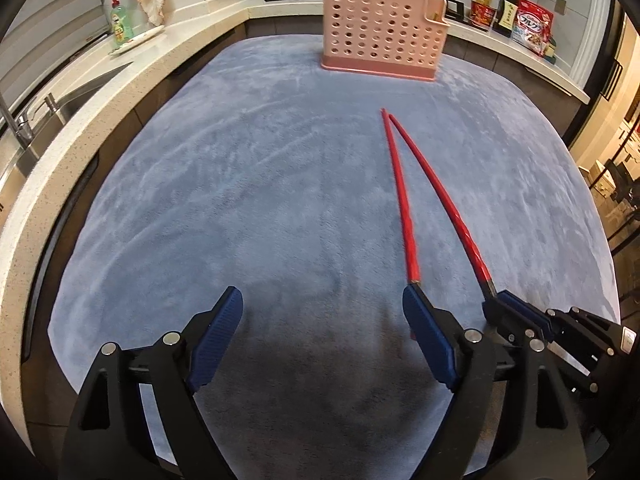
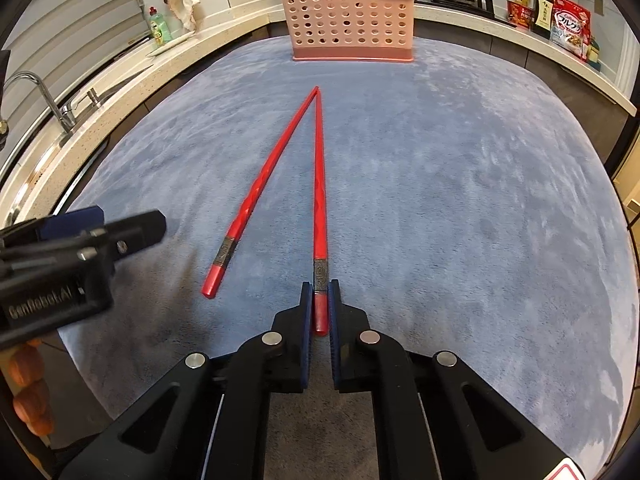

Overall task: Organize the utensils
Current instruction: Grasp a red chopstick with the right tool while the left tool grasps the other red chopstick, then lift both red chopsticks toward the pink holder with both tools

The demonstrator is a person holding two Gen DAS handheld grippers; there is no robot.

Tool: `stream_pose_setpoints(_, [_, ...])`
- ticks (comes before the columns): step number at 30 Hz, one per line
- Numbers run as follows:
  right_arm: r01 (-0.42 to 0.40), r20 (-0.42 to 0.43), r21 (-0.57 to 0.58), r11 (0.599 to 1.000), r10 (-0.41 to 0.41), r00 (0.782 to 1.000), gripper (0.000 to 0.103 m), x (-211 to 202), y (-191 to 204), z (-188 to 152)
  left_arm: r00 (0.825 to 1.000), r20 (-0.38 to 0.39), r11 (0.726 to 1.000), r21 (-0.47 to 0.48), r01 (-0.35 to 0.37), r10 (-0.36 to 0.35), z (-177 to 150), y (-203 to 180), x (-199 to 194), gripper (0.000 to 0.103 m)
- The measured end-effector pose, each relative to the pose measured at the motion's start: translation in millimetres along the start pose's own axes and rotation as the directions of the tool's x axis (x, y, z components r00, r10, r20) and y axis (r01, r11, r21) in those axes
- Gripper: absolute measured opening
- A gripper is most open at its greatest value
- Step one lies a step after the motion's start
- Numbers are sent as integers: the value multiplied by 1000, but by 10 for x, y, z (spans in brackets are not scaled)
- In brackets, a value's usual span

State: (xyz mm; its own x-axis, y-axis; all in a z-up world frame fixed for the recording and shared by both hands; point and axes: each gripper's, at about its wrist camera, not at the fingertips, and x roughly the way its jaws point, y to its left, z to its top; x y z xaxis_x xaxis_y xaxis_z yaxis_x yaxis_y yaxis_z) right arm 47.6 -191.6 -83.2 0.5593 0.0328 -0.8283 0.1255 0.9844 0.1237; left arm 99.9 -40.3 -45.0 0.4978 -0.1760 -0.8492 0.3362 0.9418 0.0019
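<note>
Two red chopsticks lie on a grey-blue mat (image 2: 440, 200) that covers the worktop, thin tips touching out toward the far edge and thick ends fanned apart at the near edge, so they make a narrow V. The right gripper (image 2: 320, 312) is clamped on the thick end of the right chopstick (image 2: 320, 200), blue pads squeezing it from both sides just below its dark metal band, with the red butt poking back between the fingers. That stick looks like it's flat on the mat or barely off it, can't really tell. The left chopstick (image 2: 260, 184) lies loose on the mat, nothing touching it. The left gripper (image 1: 322, 320) hovers over the near edge with its jaws spread wide apart and nothing but bare mat between them; from its own camera the butt of the loose stick sits right at the tip of its right-hand finger, just outside the gap, and I can't tell if it touches. At the far edge of the mat, roughly in the middle, stands a pink holder (image 2: 348, 16) with round holes, upright, with a few dark red utensils sticking out the top. It's well apart from the tips of the chopsticks. Orange gloved fingers (image 2: 28, 396) show at the left rim of the right camera.
</note>
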Motion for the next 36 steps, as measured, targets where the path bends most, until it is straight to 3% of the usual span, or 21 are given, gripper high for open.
stream_pose_setpoints(12, [16, 3, 51, 999, -17, 1000, 7, -61, -202, -65, 999, -27, 999, 38, 23, -22, -76, -245, 186, 78])
stream_pose_setpoints(17, [13, -2, 62, 998, -13, 1000, 7, -61, -247, -102, 997, -61, 999, 27, 44, -43, -105, -256, 293, 62])
stream_pose_setpoints(21, [12, -2, 63, 998, -12, 1000, 7, -60, -250, -107, 998, -49, 999, 40, 37, -35, -126, -284, 286, 56])
stream_pose_setpoints(29, [11, -2, 64, 998, -11, 1000, 7, -67, -245, -118, 997, -49, 997, 50, 61, -58, -123, -272, 253, 11])
stream_pose_setpoints(36, [10, 7, 65, 998, -10, 1000, 7, -114, -240, -118, 996, -57, 996, 51, 75, -72, -103, -273, 216, 10])
